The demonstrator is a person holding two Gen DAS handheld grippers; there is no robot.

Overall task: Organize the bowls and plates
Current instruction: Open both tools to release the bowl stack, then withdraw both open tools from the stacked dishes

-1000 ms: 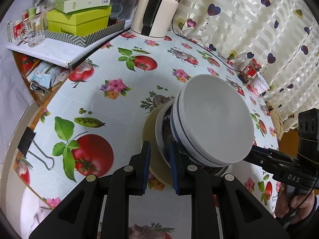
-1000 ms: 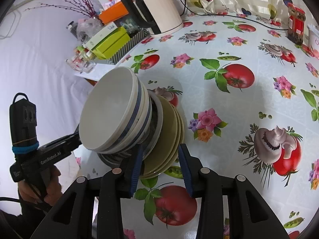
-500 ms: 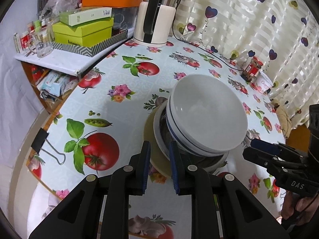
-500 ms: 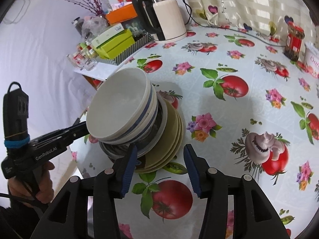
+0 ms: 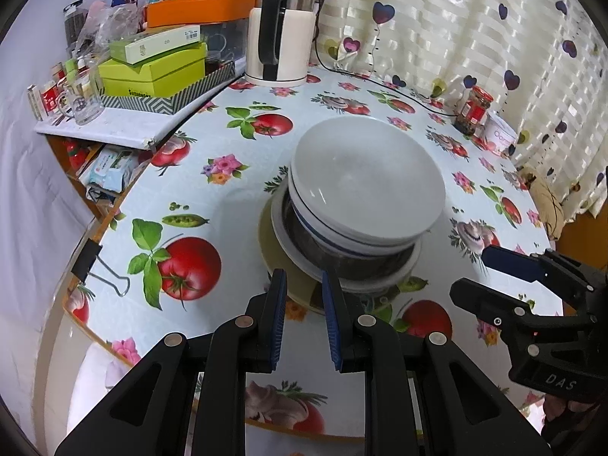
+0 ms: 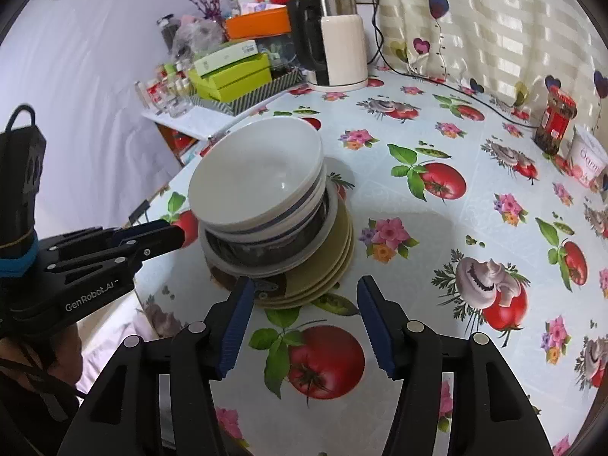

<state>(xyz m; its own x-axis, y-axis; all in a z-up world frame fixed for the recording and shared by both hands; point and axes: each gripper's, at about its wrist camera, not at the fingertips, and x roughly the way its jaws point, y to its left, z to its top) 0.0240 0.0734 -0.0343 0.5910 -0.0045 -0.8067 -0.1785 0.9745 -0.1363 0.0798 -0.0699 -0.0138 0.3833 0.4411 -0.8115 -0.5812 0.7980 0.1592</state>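
Hand-held gripper (image 6: 304, 319) before white-topped bowl stack (image 6: 262, 205)

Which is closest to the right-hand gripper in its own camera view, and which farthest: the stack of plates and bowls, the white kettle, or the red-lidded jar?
From the right gripper:
1. Stack of plates and bowls: just ahead of the fingertips, slightly left.
2. Red-lidded jar: far right, near the curtain.
3. White kettle: at the table's back edge, centre.
Jar and kettle are fairly close to call.

A white electric kettle (image 5: 279, 36) stands at the far edge of the tomato-print tablecloth (image 5: 197, 193), beside green boxes (image 5: 152, 72). A red-lidded jar (image 6: 555, 119) sits near the heart-patterned curtain (image 6: 494, 19).
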